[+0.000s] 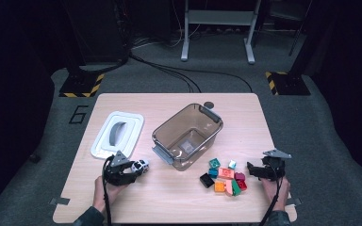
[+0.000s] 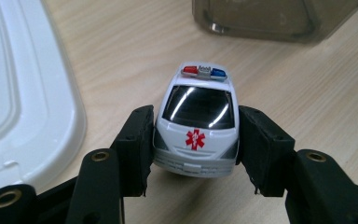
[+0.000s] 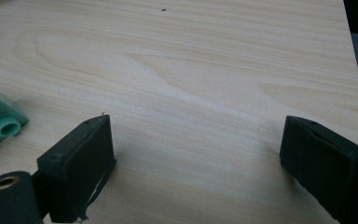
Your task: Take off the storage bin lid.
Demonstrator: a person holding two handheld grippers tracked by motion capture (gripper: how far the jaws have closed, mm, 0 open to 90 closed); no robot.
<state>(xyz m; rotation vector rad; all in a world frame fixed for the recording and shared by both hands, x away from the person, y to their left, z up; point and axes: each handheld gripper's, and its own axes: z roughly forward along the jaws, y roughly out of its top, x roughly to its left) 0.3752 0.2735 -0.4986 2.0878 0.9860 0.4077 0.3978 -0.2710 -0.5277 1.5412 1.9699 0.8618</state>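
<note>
Left gripper (image 2: pixel 193 154): fingers (image 2: pixel 137 144) pinch the toy ambulance (image 2: pixel 198 121) by its flanks, likely for lifting into the bin (image 1: pixel 188 134). Right gripper (image 3: pixel 196 163): fingers spread above bare desk (image 3: pixel 191 70), idle beside the blocks (image 1: pixel 225 179).

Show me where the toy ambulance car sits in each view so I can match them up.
High view: toy ambulance at lower left of the table, between the jaws of the left gripper.
Left gripper view: centre, ambulance clamped on both sides, nose toward the camera.
Right gripper view: bare wood and a green brick.
Shared landmark: the white lid beside it.
</note>
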